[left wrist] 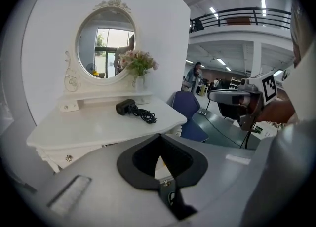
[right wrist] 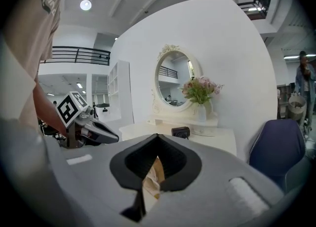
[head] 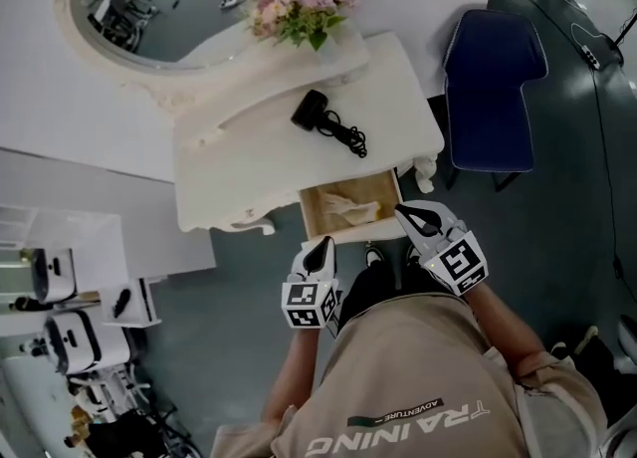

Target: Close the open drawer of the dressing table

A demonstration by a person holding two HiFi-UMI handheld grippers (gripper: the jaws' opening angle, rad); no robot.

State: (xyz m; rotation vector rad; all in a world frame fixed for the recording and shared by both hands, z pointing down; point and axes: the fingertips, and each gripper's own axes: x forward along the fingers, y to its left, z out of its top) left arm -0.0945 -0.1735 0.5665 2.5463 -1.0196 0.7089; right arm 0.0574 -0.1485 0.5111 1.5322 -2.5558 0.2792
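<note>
The white dressing table (head: 249, 172) has its right drawer (head: 350, 209) pulled open, showing a wooden inside with a crumpled beige cloth. My left gripper (head: 322, 249) hangs just in front of the drawer's left front corner, jaws shut and empty. My right gripper (head: 404, 213) sits at the drawer's right front corner, also shut on nothing; whether it touches the drawer I cannot tell. In the left gripper view the gripper (left wrist: 160, 139) points at the table top (left wrist: 94, 125), with the right gripper (left wrist: 224, 95) to the side. The right gripper view shows the gripper (right wrist: 157, 137) over the drawer's cloth (right wrist: 154, 177).
A black hair dryer (head: 317, 113) with its cord lies on the table top, behind it pink flowers (head: 304, 3) and an oval mirror (head: 149, 8). A blue chair (head: 493, 88) stands right of the table. Shelves with equipment (head: 70, 327) stand at the lower left.
</note>
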